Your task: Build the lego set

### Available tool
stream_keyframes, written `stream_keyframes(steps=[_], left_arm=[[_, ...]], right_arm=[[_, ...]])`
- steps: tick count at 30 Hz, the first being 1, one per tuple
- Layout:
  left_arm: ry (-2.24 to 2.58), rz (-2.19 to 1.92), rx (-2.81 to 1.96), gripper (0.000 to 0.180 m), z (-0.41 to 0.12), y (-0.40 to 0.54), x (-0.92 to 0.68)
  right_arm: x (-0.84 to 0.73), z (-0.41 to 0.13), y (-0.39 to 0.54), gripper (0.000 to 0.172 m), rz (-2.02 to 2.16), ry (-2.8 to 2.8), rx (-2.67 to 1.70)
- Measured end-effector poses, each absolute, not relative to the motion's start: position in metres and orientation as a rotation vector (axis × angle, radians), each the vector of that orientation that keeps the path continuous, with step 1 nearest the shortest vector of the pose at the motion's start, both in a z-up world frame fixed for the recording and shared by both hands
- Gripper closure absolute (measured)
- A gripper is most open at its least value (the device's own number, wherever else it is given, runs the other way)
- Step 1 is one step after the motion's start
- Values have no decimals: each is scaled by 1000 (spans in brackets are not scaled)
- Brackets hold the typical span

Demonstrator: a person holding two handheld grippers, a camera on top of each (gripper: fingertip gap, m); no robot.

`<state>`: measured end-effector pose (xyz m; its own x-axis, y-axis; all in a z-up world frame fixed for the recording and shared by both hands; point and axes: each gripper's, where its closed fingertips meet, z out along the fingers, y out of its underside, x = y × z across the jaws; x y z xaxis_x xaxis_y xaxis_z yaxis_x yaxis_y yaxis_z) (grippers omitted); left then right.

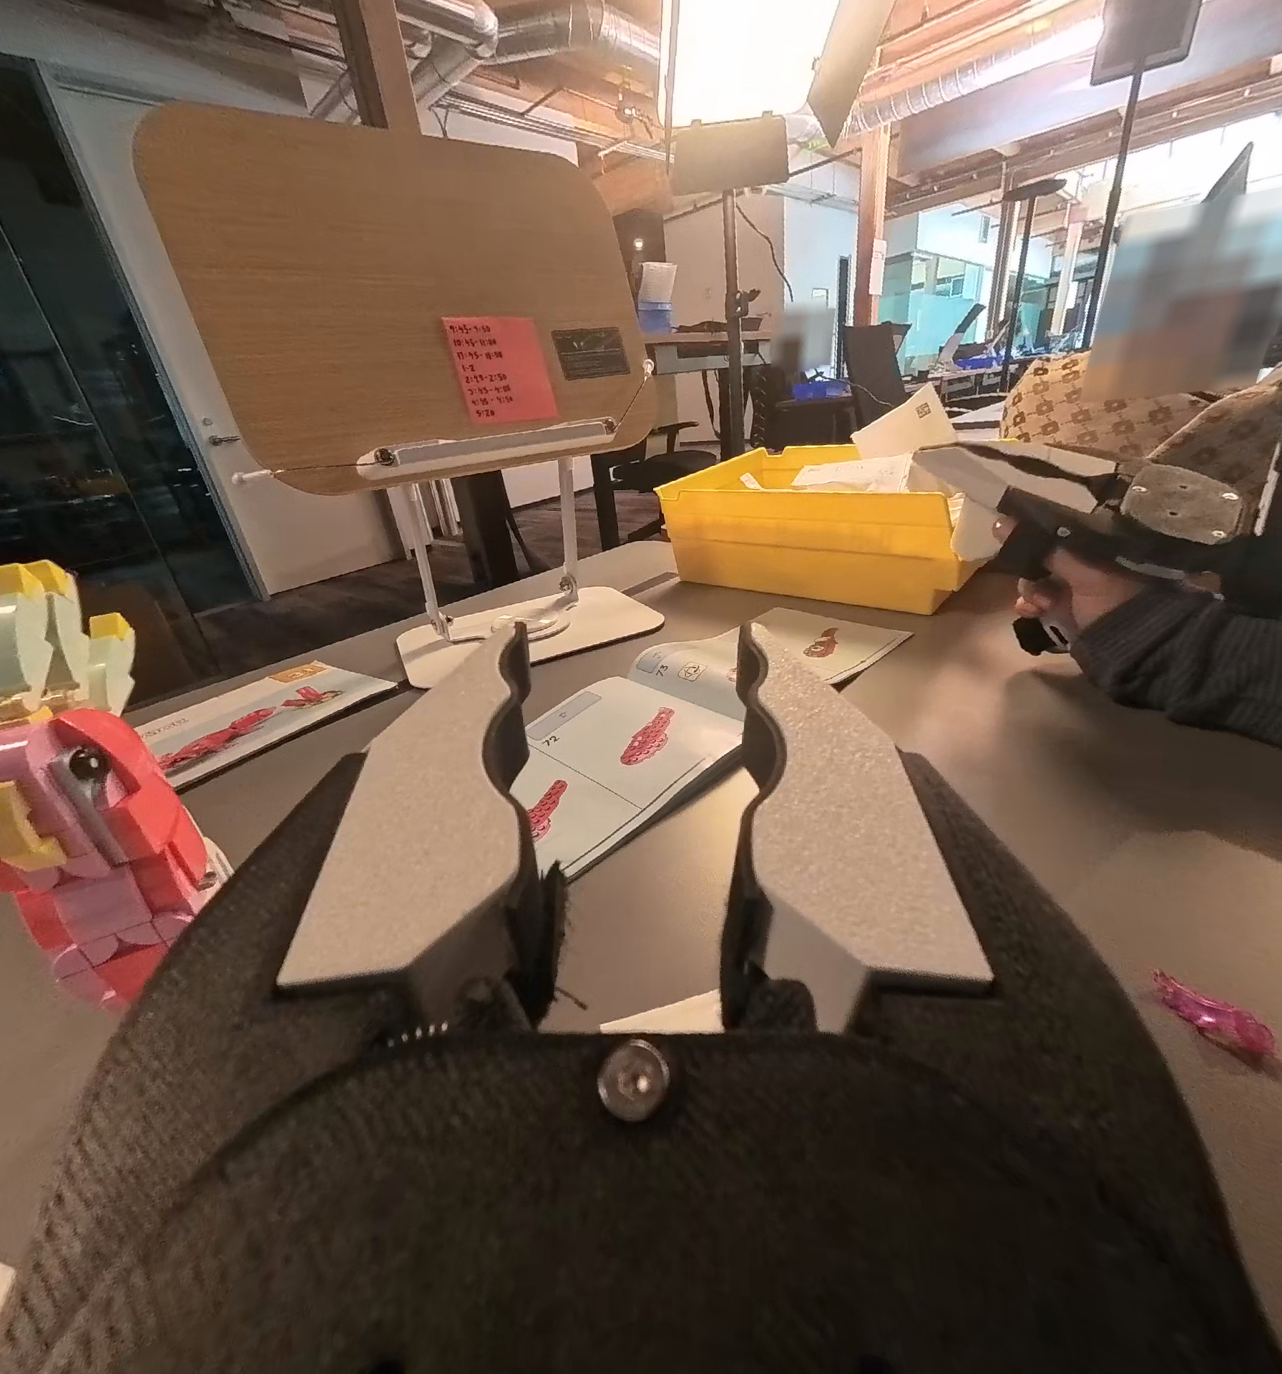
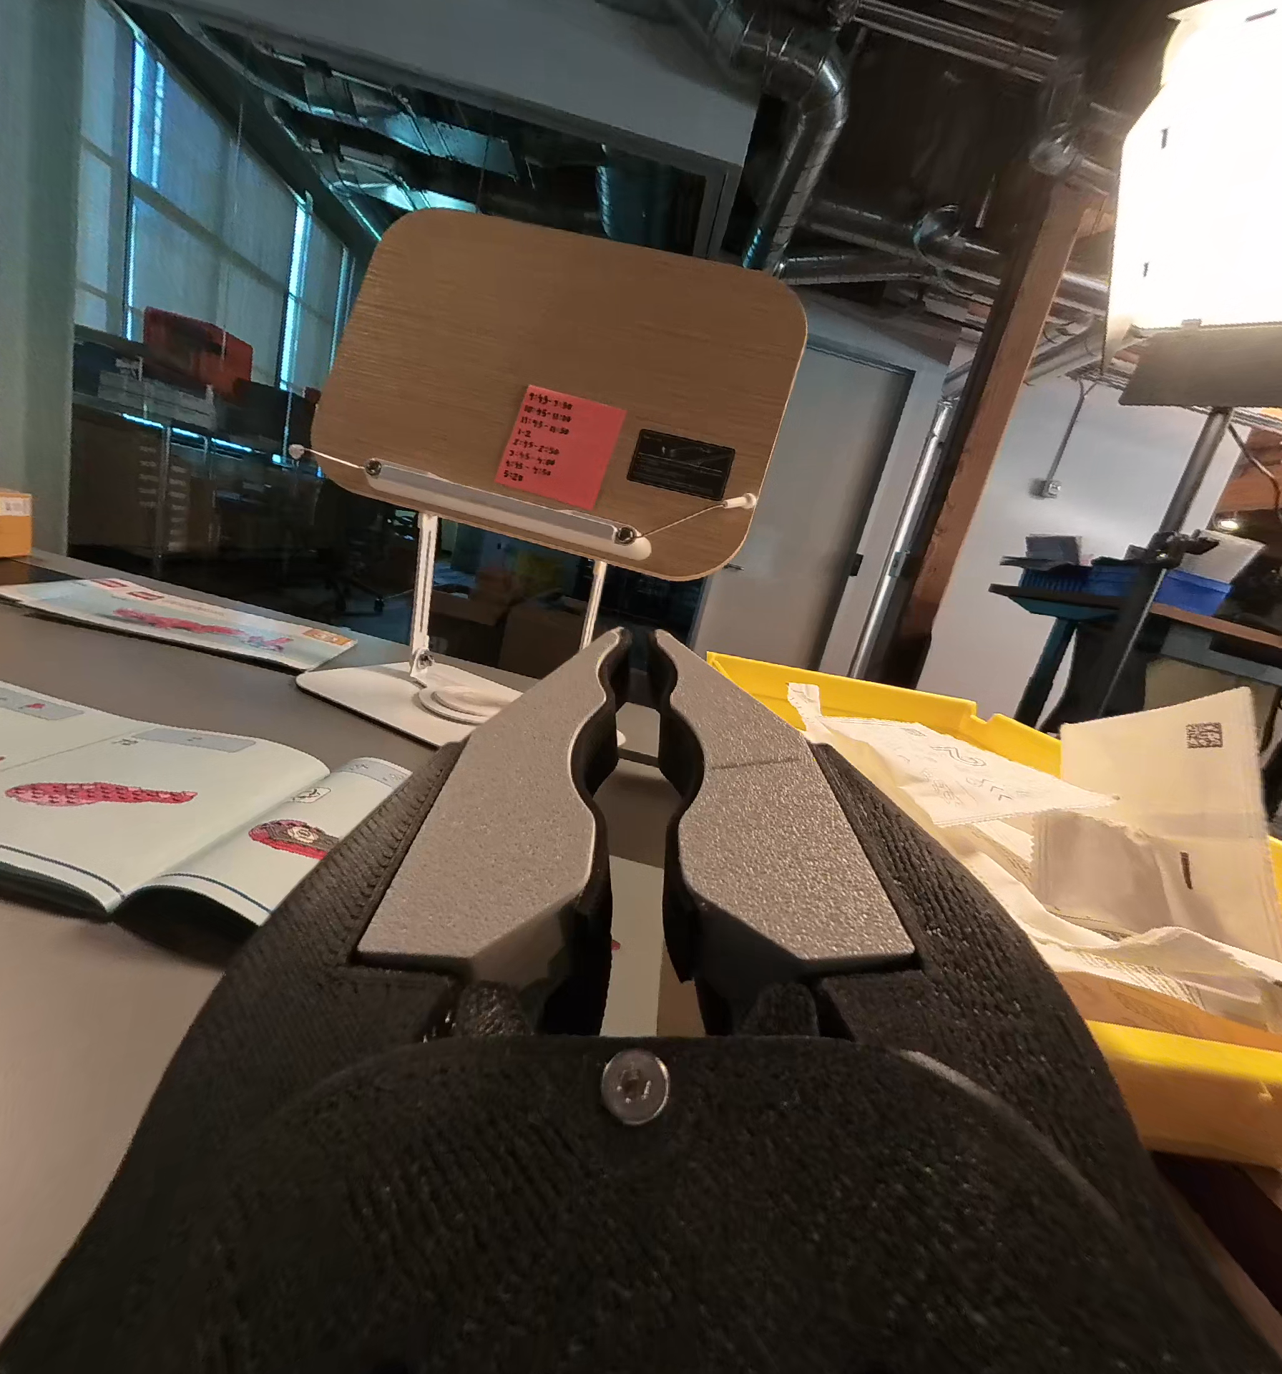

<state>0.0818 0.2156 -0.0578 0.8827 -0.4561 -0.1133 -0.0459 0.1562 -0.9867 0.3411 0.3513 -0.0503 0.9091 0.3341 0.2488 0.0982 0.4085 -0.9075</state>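
Note:
My left gripper (image 1: 630, 639) is open with nothing between its fingers. It hovers low over an open instruction booklet (image 1: 623, 758) that lies on the grey table (image 1: 995, 803). A pink and red brick-built bird (image 1: 80, 818) with a yellow beak stands just left of it. My right gripper (image 2: 642, 641) is shut, and I see nothing between its tips. It sits at the near left edge of a yellow bin (image 2: 1218, 1100), pointing toward the stand. In the left wrist view, the right gripper (image 1: 950, 465) is held in a hand over that bin (image 1: 809, 520).
A wooden book stand (image 1: 370, 297) with a pink note stands at the back, also in the right wrist view (image 2: 564, 372). A second, closed booklet (image 1: 251, 714) lies at the left. White paper bags (image 2: 995, 788) fill the bin. A small clear pink piece (image 1: 1214, 1018) lies at the right. My right fingertips sit around 30 cm from my left ones.

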Motion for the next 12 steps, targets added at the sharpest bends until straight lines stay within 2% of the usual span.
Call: stream_keyframes(steps=[12], left_arm=[[411, -327, -1377, 126, -53, 215, 81]], right_arm=[[340, -57, 356, 169, 39, -458, -1186]])
